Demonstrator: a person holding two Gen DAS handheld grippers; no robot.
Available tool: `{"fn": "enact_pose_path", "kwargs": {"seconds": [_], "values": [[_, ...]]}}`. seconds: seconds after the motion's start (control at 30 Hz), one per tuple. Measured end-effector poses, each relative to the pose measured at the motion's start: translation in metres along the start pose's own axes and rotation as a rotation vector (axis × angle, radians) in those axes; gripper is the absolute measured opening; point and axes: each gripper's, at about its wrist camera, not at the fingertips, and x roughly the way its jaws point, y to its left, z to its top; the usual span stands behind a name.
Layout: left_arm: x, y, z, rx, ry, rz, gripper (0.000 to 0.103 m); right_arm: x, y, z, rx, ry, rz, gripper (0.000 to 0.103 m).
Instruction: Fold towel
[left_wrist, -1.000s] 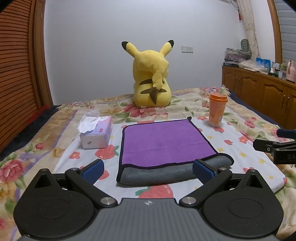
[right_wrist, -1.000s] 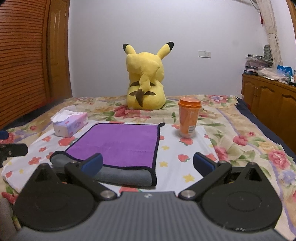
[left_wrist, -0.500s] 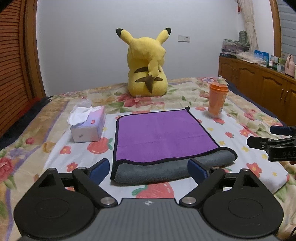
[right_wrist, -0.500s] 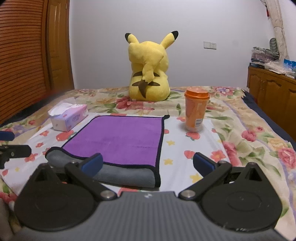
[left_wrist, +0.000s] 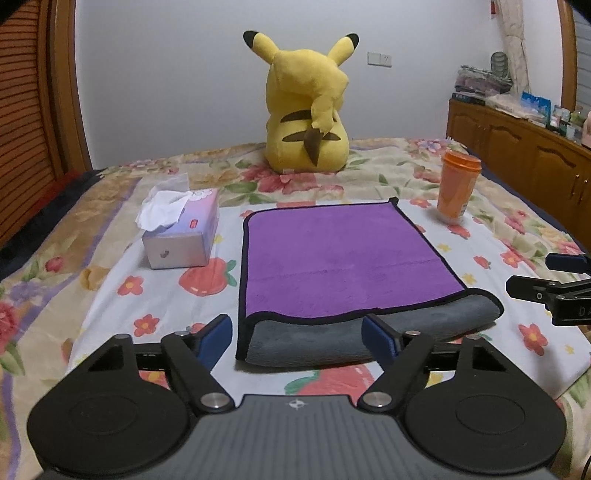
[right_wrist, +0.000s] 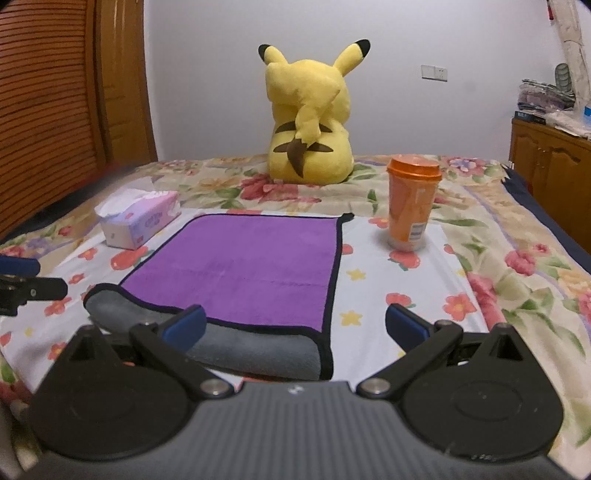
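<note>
A purple towel (left_wrist: 343, 258) with a black hem lies on the floral bed, folded once, its grey underside showing along the near folded edge. It also shows in the right wrist view (right_wrist: 243, 266). My left gripper (left_wrist: 297, 336) is open, its blue pads on either side of the towel's near left corner, just short of it. My right gripper (right_wrist: 293, 326) is open in front of the towel's near right corner. Each gripper shows at the edge of the other's view, the right one (left_wrist: 554, 291) and the left one (right_wrist: 26, 284).
A tissue box (left_wrist: 181, 232) sits left of the towel. An orange cup (left_wrist: 456, 188) stands to its right, also in the right wrist view (right_wrist: 412, 203). A yellow plush toy (left_wrist: 310, 110) sits behind. A wooden cabinet (left_wrist: 535, 147) runs along the right wall.
Both grippers have moved forward and lower toward the near edge of the towel. The towel has not moved. Both stay open.
</note>
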Motion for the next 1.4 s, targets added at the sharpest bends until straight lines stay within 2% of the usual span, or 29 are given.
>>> {"fn": "enact_pose_path", "kwargs": {"seconds": [0.2,0.33,0.37,0.43,0.57,0.83,0.9,1.03,1.2,1.4], "values": [[0.017,0.006,0.002,0.004,0.038,0.005,0.068,0.017,-0.001,0.002,-0.015,0.024,0.009,0.103],[0.03,0.013,0.002,-0.005,0.061,0.013,0.066,0.027,-0.005,0.002,-0.01,0.046,0.014,0.101],[0.033,0.015,0.003,-0.006,0.065,0.017,0.066,0.029,-0.006,0.002,-0.007,0.049,0.016,0.095],[0.039,0.018,0.004,-0.011,0.07,0.021,0.066,0.032,-0.01,0.003,0.01,0.06,0.021,0.091],[0.051,0.026,0.006,-0.024,0.081,0.026,0.066,0.038,-0.017,0.004,0.037,0.076,0.023,0.09],[0.074,0.037,0.011,-0.041,0.103,0.014,0.055,0.048,-0.019,0.006,0.035,0.102,0.054,0.088],[0.078,0.038,0.011,-0.039,0.112,0.005,0.051,0.053,-0.019,0.005,0.029,0.119,0.062,0.087],[0.086,0.037,0.009,-0.024,0.141,0.005,0.051,0.063,-0.019,0.001,0.019,0.169,0.076,0.082],[0.093,0.037,0.005,-0.021,0.177,-0.003,0.051,0.073,-0.02,-0.003,0.029,0.235,0.116,0.082],[0.096,0.035,0.002,-0.005,0.207,-0.011,0.043,0.08,-0.021,-0.009,0.037,0.287,0.13,0.08]]}}
